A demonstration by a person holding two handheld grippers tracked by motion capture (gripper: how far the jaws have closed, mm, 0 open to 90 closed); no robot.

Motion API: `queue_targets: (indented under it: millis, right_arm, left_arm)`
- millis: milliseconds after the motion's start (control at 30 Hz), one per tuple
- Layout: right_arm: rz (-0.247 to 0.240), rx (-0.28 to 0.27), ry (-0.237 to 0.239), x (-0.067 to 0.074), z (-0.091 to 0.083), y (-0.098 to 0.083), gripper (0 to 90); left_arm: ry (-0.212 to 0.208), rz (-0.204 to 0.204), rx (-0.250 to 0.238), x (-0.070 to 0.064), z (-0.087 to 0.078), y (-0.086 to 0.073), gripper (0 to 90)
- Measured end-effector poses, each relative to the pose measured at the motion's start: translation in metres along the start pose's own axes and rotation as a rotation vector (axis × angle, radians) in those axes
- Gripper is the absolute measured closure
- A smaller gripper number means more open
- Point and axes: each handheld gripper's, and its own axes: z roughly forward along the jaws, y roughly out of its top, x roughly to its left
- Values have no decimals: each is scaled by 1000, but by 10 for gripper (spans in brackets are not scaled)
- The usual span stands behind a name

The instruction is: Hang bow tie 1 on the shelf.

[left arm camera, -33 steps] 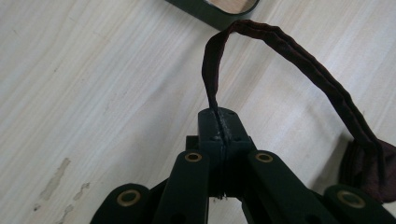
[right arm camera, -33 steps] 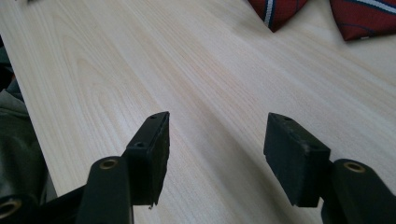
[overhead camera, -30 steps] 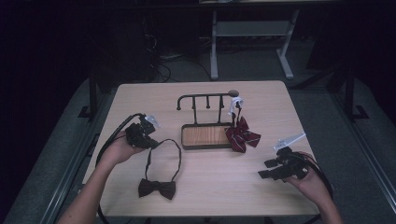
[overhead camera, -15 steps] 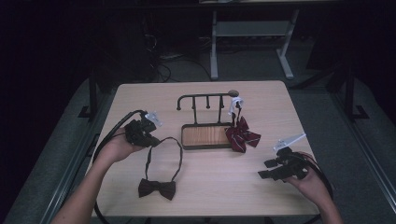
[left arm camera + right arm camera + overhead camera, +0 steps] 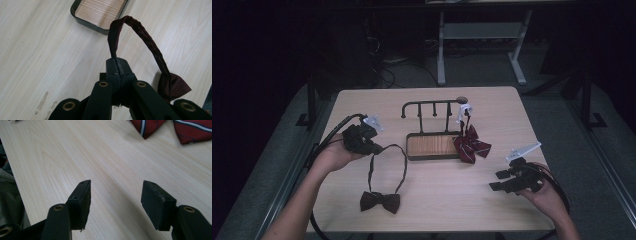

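Observation:
My left gripper (image 5: 371, 148) (image 5: 117, 62) is shut on the neck strap (image 5: 140, 30) of a dark maroon bow tie (image 5: 380, 201) (image 5: 174, 86). The strap loops up from the closed jaws while the bow still rests on the table near the front edge. A red striped bow tie (image 5: 470, 145) (image 5: 150, 126) hangs from the right end of a black hook rack (image 5: 432, 107) above its wooden tray (image 5: 432, 146) (image 5: 100, 12). My right gripper (image 5: 497, 181) (image 5: 115, 192) hovers open over bare tabletop at the right, nothing between its jaws.
The light wooden table (image 5: 427, 215) carries just the rack and the two ties. Dark floor, cables and a white desk frame (image 5: 477, 35) lie beyond the far edge. Cables trail from both grippers off the near edge.
My left gripper has risen a little with the strap, pulling the loop taller. The bow stays on the table. The right gripper has not moved.

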Motion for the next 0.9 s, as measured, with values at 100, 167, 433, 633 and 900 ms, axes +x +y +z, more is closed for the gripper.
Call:
queue_targets:
  millis: [100,167,433,633,900]
  right_arm:
    - [0,-2,-1,0,0,0,411]
    - [1,-2,-1,-1,0,0,411]
    - [0,-9,7,-1,-1,-1,411]
    - [-4,-3,3,-1,1,-1,411]
    - [2,-7,6,-3,0,-4,411]
  left_arm:
    - [-6,-2,-12,0,-3,0,896]
    - [-5,0,-11,0,-5,1,896]
    - [-13,11,-32,-3,-12,1,896]
    - [-17,26,-37,-7,-17,3,896]
    - [-13,39,-25,-9,-20,7,896]
